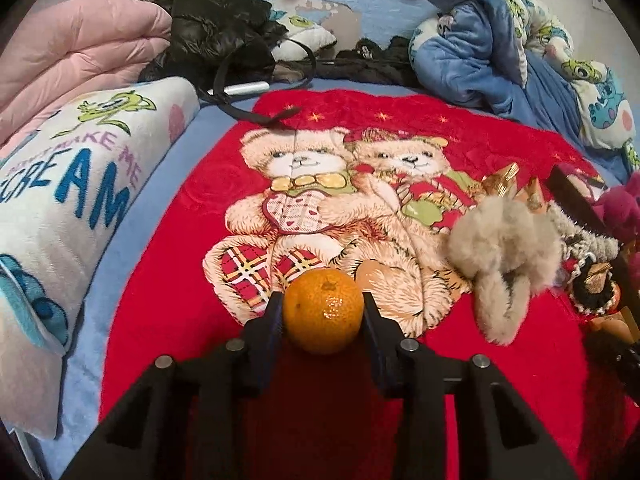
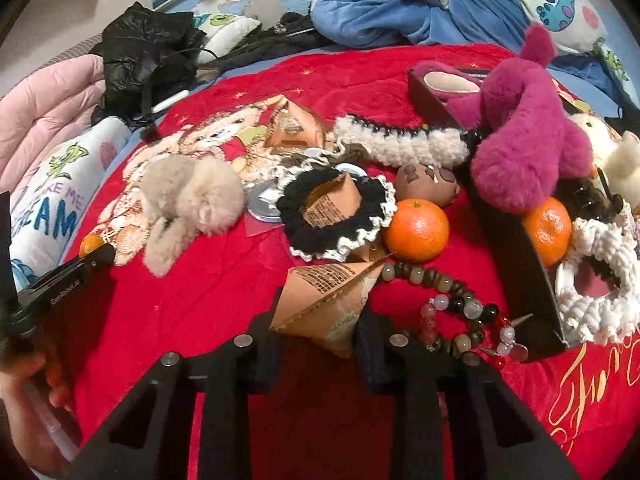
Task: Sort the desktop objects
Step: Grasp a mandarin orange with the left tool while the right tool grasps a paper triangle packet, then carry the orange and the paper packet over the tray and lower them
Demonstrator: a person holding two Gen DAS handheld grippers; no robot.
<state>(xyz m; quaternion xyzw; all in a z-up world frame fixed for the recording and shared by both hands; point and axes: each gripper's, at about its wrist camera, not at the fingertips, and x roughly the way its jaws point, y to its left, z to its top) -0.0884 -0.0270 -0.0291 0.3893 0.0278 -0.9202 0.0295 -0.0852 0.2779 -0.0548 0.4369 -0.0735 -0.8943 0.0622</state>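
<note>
We note the left gripper point(image 1: 323, 312) has its fingers clamped on a mandarin point(image 1: 323, 311), just above the red blanket point(image 1: 160, 320). The right gripper point(image 2: 316, 320) pinches a tan paper packet point(image 2: 328, 308), long axis pointing toward the dark box point(image 2: 516, 272) at right.
</note>
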